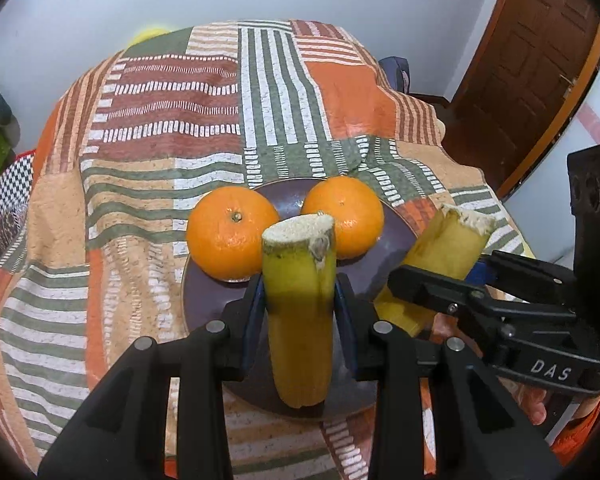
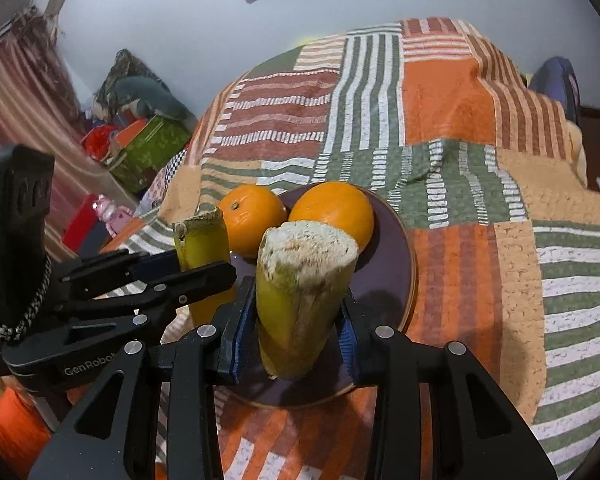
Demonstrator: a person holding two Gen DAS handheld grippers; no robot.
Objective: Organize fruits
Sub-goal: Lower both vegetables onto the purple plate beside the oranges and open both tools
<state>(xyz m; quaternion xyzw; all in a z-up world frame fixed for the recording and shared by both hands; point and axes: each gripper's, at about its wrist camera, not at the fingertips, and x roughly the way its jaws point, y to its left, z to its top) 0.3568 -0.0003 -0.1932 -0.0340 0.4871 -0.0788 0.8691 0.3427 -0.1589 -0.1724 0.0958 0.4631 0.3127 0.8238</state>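
Fingers [image 1: 256, 312] of both grippers pinch cut yellow banana pieces [image 1: 300, 312] above the dark purple round plate [image 1: 204, 296]; two oranges [image 1: 232, 232] already sit there, bananas remain unplaced.

A patchwork striped cloth [image 1: 172, 128] (orange, green, brown) lies near a wooden door [image 1: 540, 60].

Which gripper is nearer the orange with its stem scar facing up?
Left. The left gripper, clamping a banana piece, is just in front of that orange; the right gripper, holding another banana piece, is farther right.
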